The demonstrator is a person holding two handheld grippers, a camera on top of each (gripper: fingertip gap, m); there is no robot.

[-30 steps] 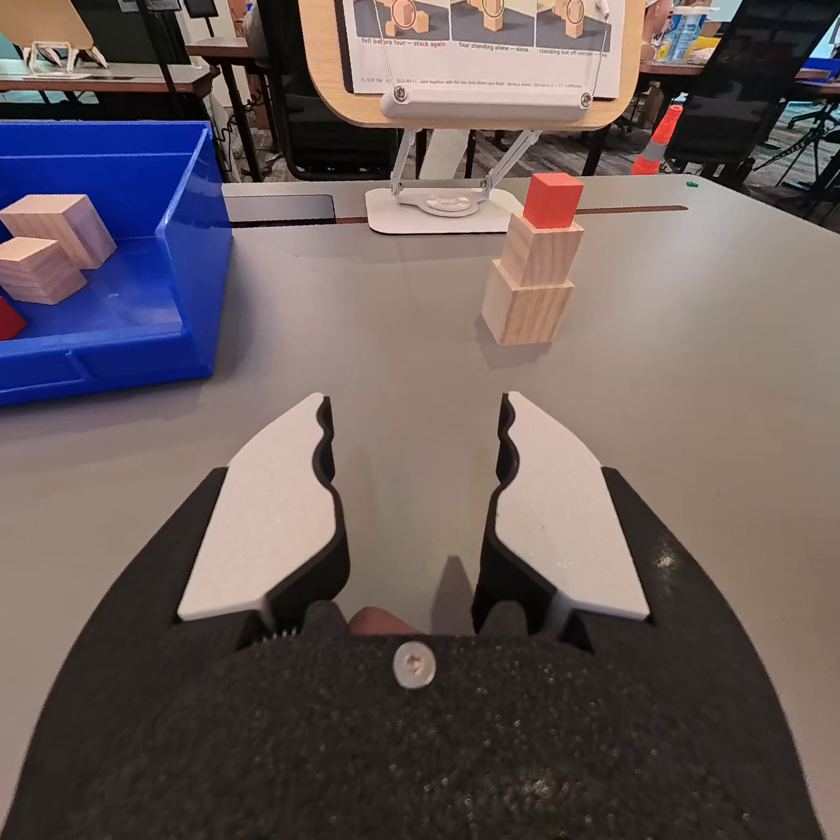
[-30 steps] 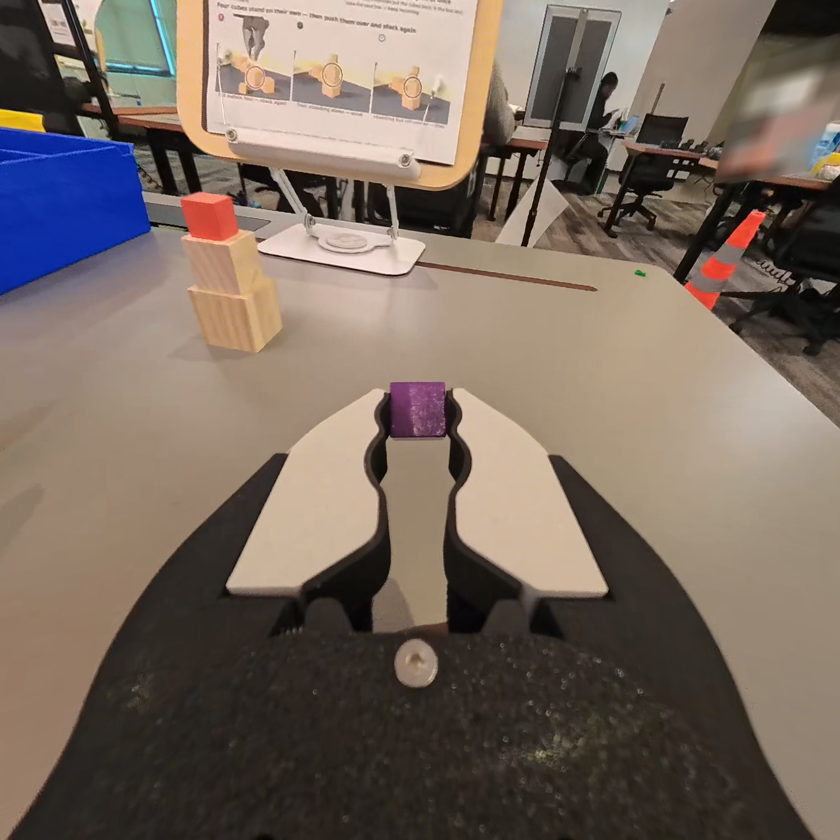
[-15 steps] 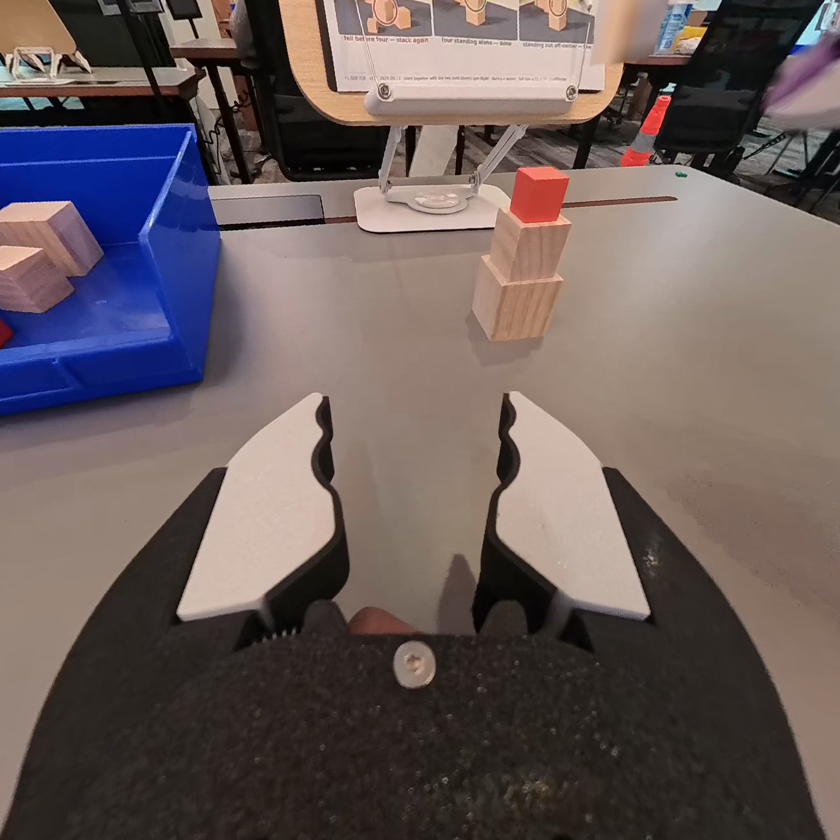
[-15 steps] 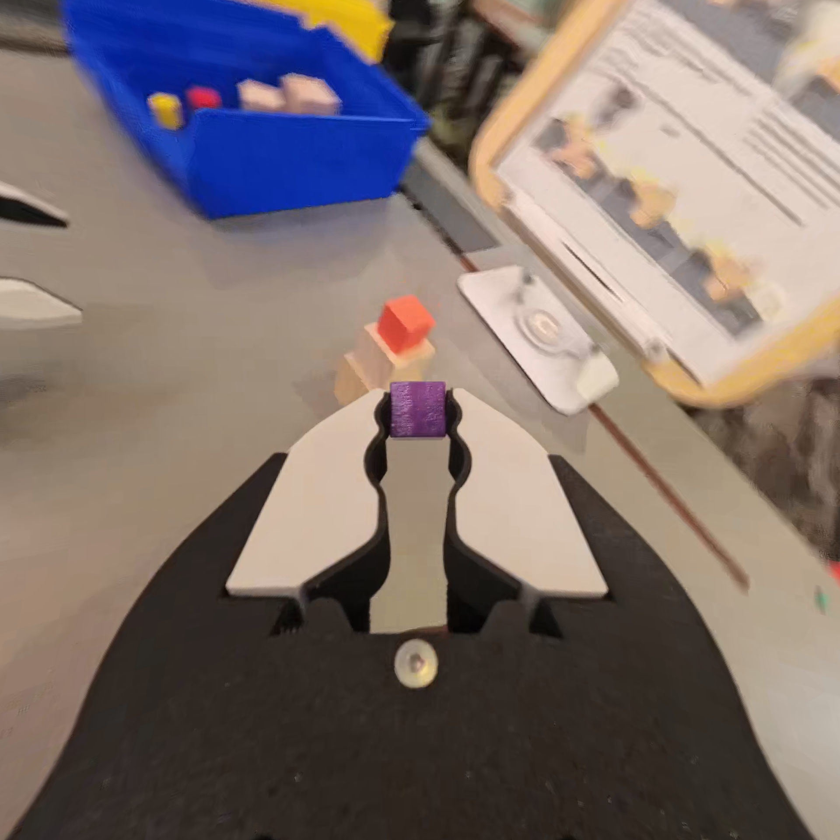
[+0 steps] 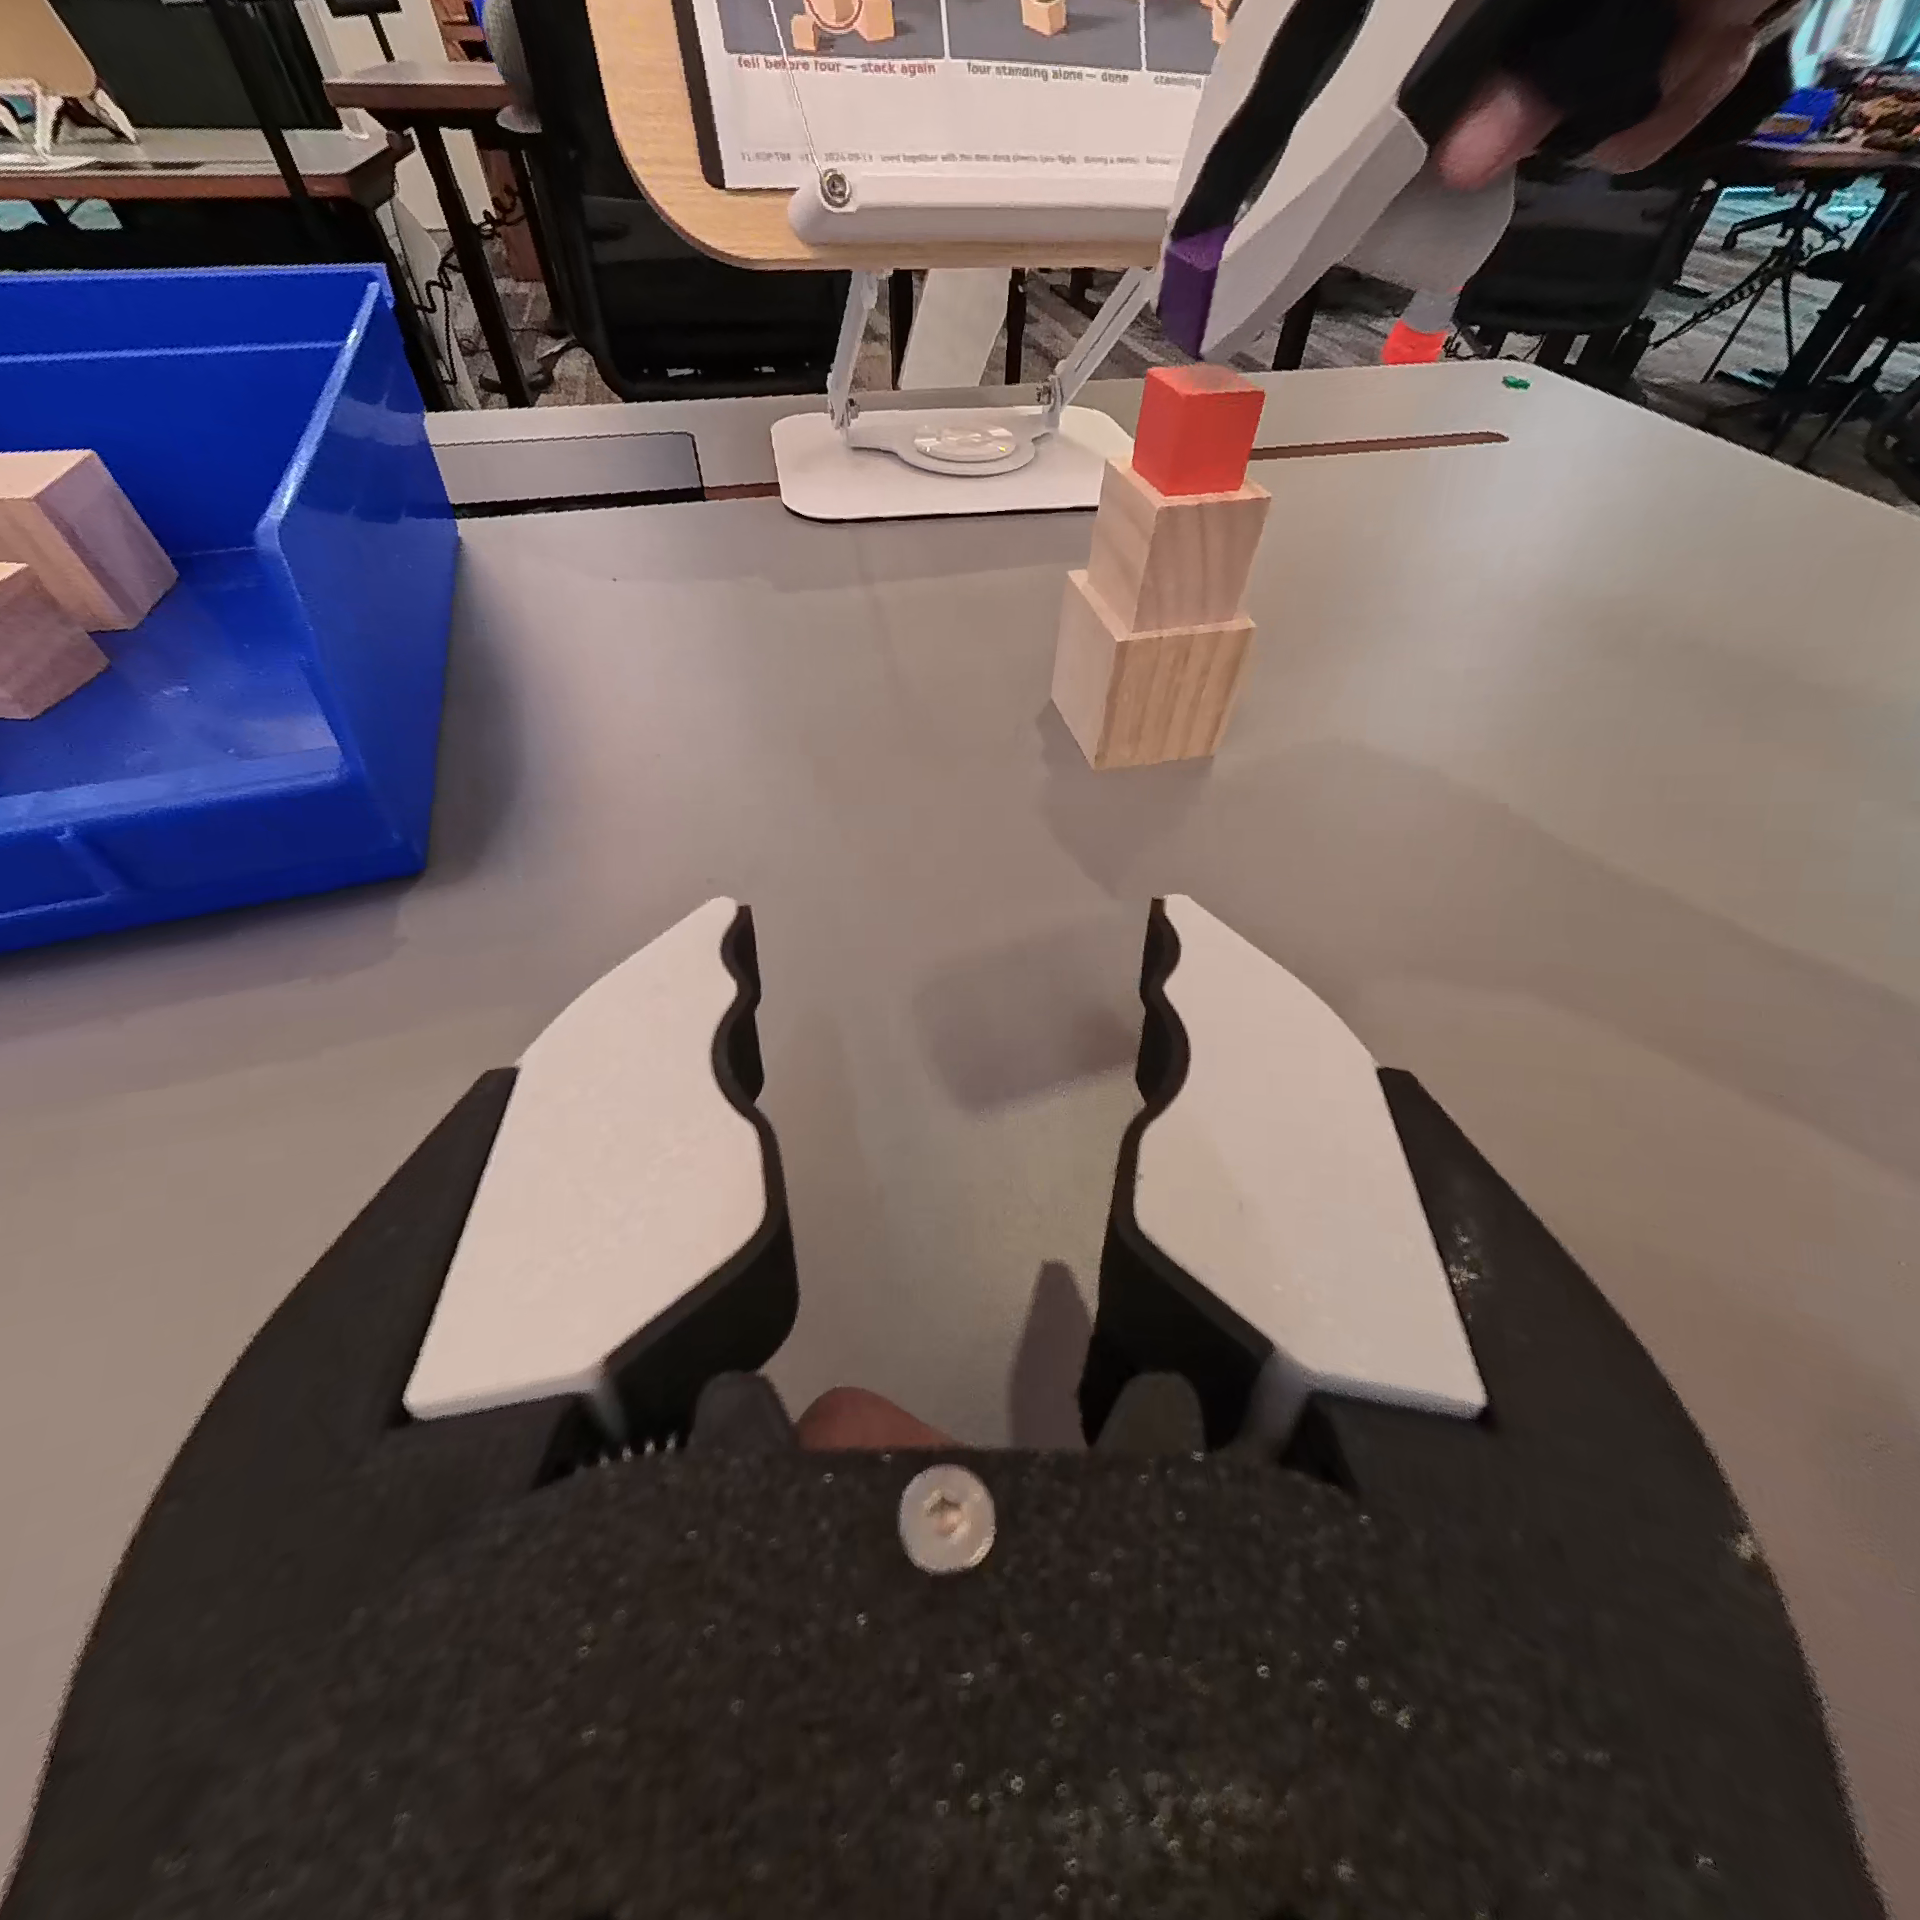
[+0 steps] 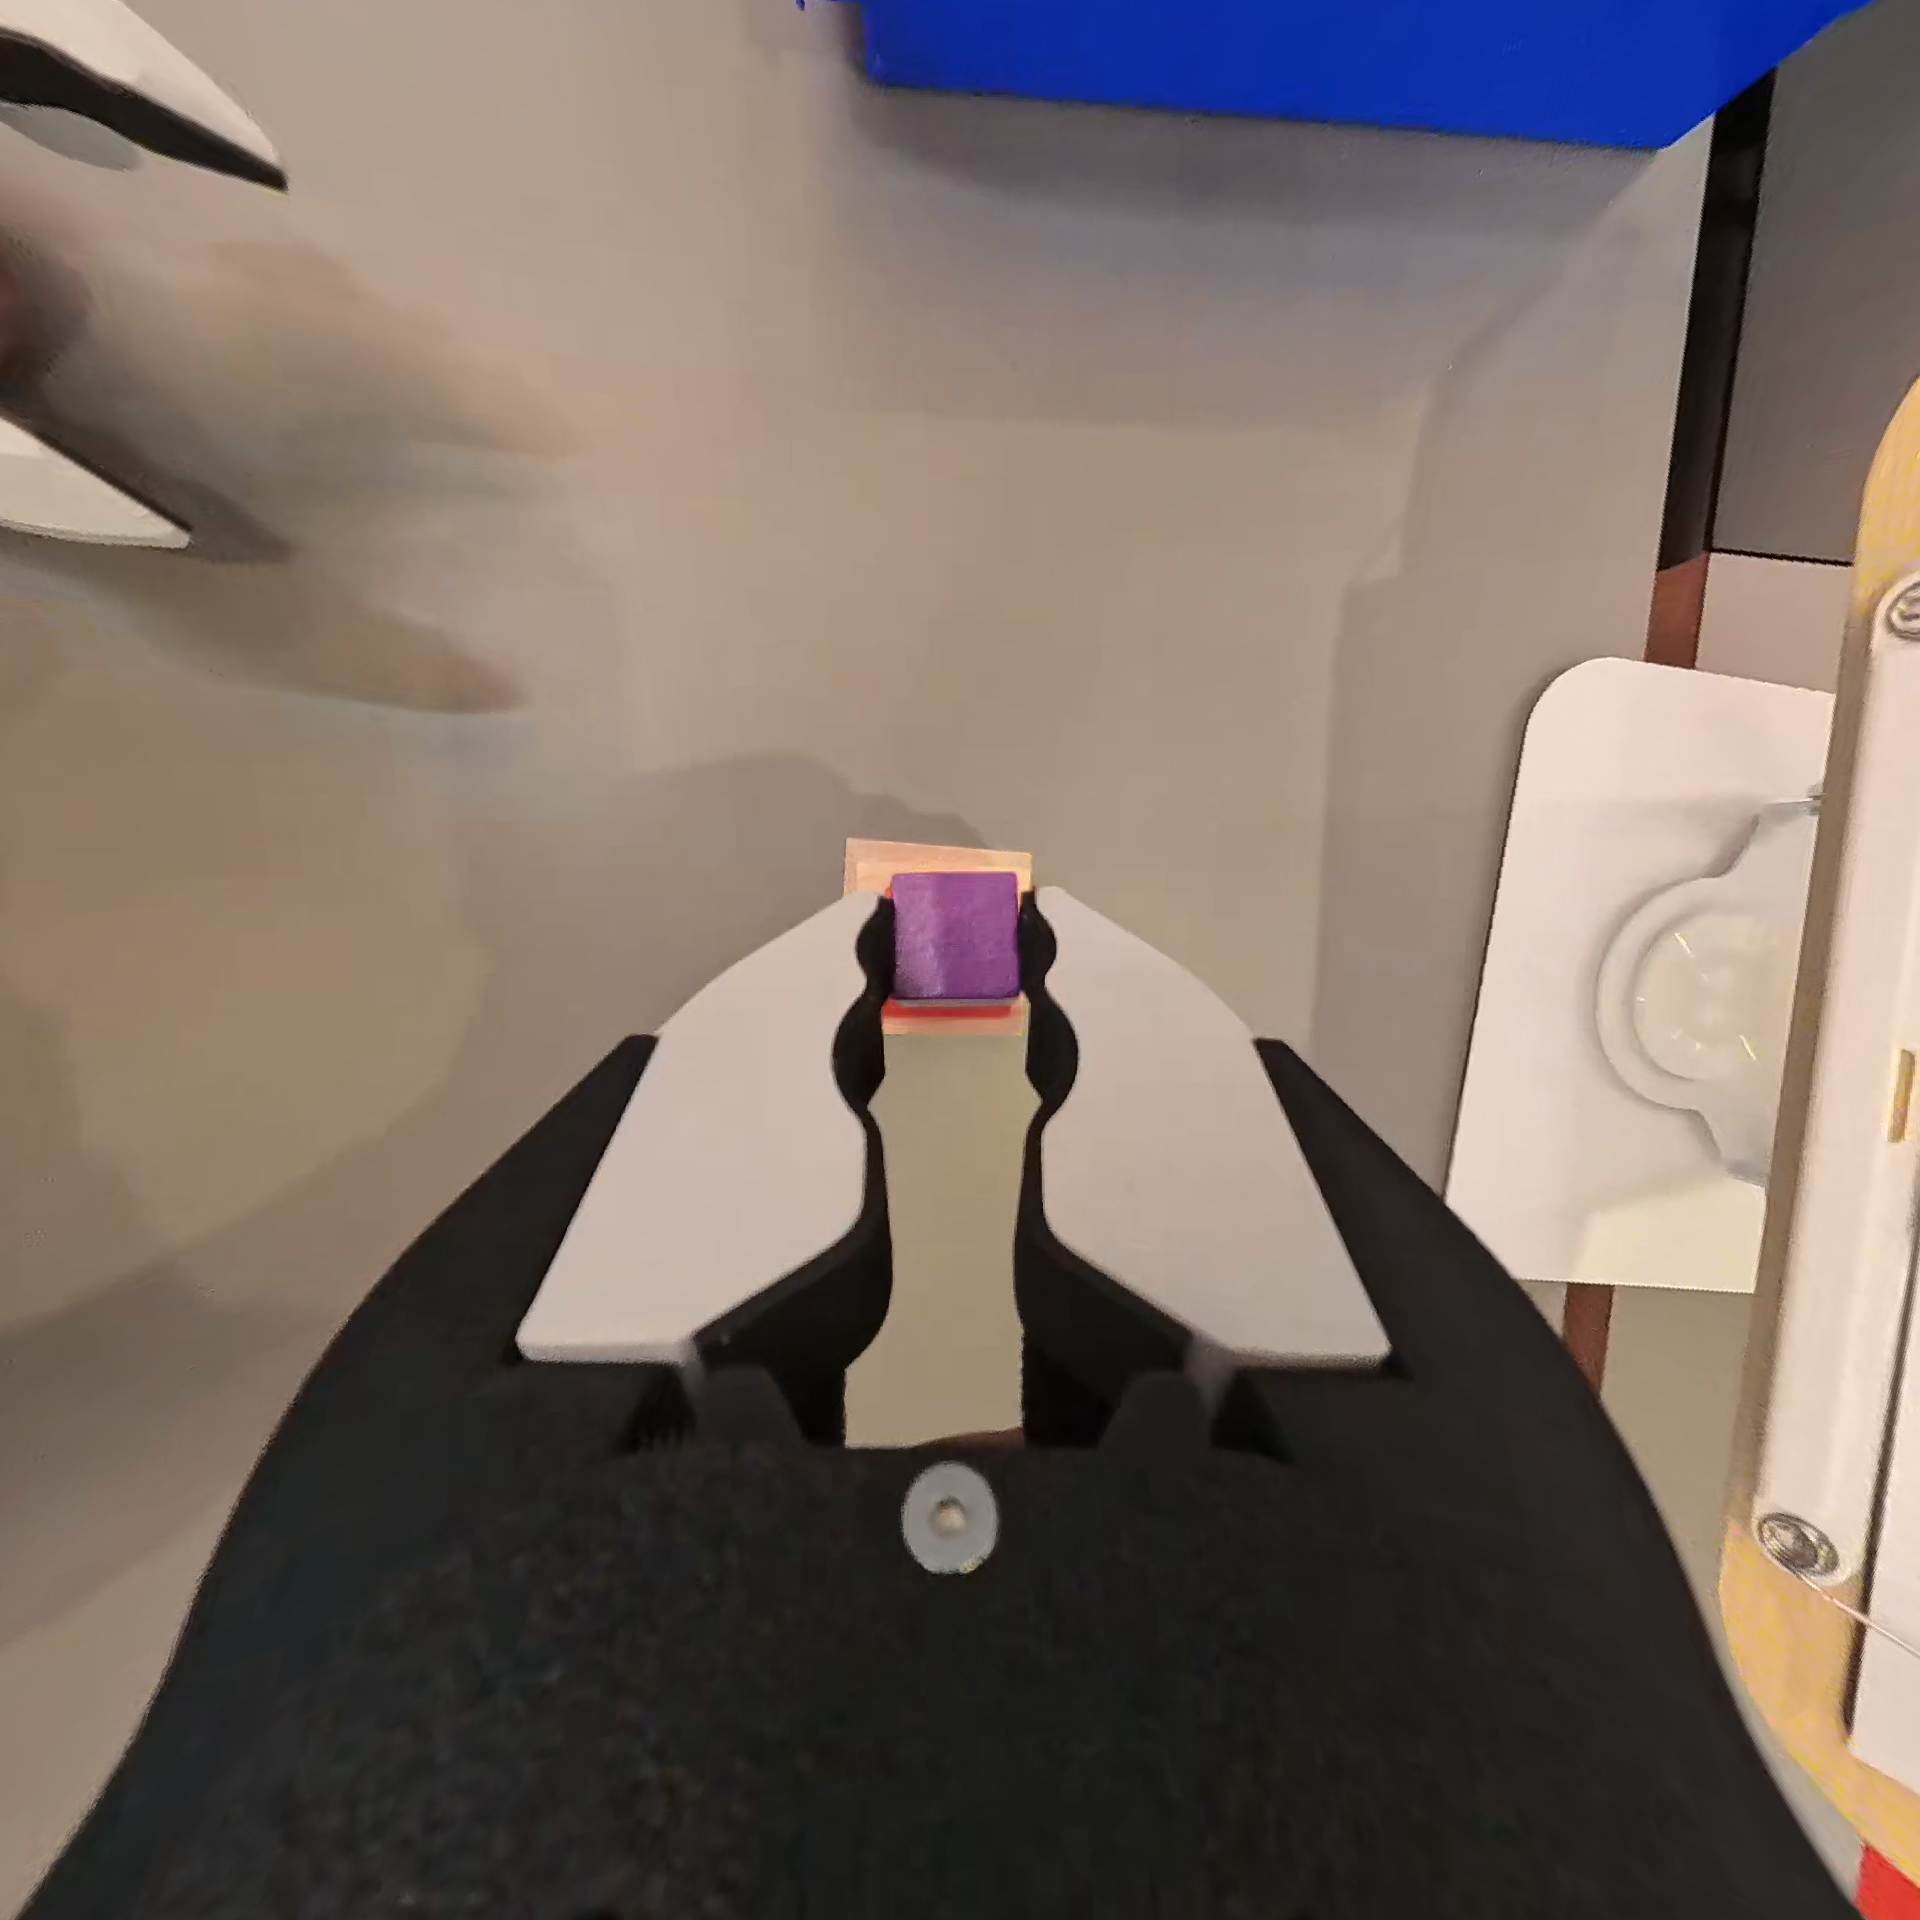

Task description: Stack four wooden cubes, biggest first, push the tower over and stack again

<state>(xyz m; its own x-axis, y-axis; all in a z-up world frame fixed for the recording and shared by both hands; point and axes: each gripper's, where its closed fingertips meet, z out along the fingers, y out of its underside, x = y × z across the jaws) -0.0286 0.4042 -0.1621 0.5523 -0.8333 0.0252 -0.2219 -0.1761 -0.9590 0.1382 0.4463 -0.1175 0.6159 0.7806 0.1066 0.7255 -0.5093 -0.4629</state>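
The purple cube [image 6: 954,933] is gripped between the right gripper's [image 6: 954,914] fingertips, just above the red cube [image 5: 1197,428] topping the stack. The left gripper's [image 5: 948,920] fingers are spread, empty, over the surface [image 5: 727,727].

L cam low, level, R cam overhead, both on tower [image 5: 1164,582]

A grey table [image 5: 1558,831] fills the near ground, a dark slot running along its far edge. Beyond it stand dark-framed desks [image 5: 208,177] at far left, black office chairs [image 5: 707,260] in the middle, and an orange cone [image 5: 1415,343] on the patterned floor at far right.
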